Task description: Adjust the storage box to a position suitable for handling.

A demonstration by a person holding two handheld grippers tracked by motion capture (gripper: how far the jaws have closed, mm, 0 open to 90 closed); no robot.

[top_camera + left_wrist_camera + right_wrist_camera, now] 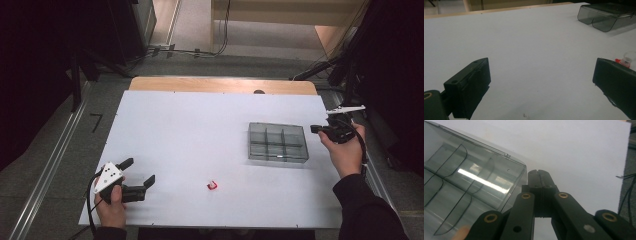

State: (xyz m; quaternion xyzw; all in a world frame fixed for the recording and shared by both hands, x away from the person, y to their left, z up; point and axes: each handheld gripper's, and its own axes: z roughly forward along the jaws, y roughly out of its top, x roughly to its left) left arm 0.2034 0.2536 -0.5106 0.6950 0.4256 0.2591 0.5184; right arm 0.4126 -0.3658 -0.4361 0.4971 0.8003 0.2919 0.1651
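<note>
From the high view, my left claw [138, 172] sits low over the near left part of the white table [190, 130], its two jaws spread wide and gripping nothing. A small red-and-white piece [212, 186] lies on the table off to that claw's right, well apart from it. My right claw [315, 129] is held at the far right edge, its tip just beside the right end of the smoky divided box [277, 142]; from here I cannot make out whether it touches the box.

In the left gripper view, my left claw [541, 82] stands wide open with bare table between the jaws. The red-and-white piece [625, 61] peeks out just behind the right-hand jaw, possibly a small cap, though too little shows to be sure. The divided box [607, 16] lies far ahead and to the right.

In the right gripper view, my right claw [539, 173] is closed, jaws pressed together with nothing between them. Its tip sits right at the corner of the clear box [469, 177], to the left of the jaws.
</note>
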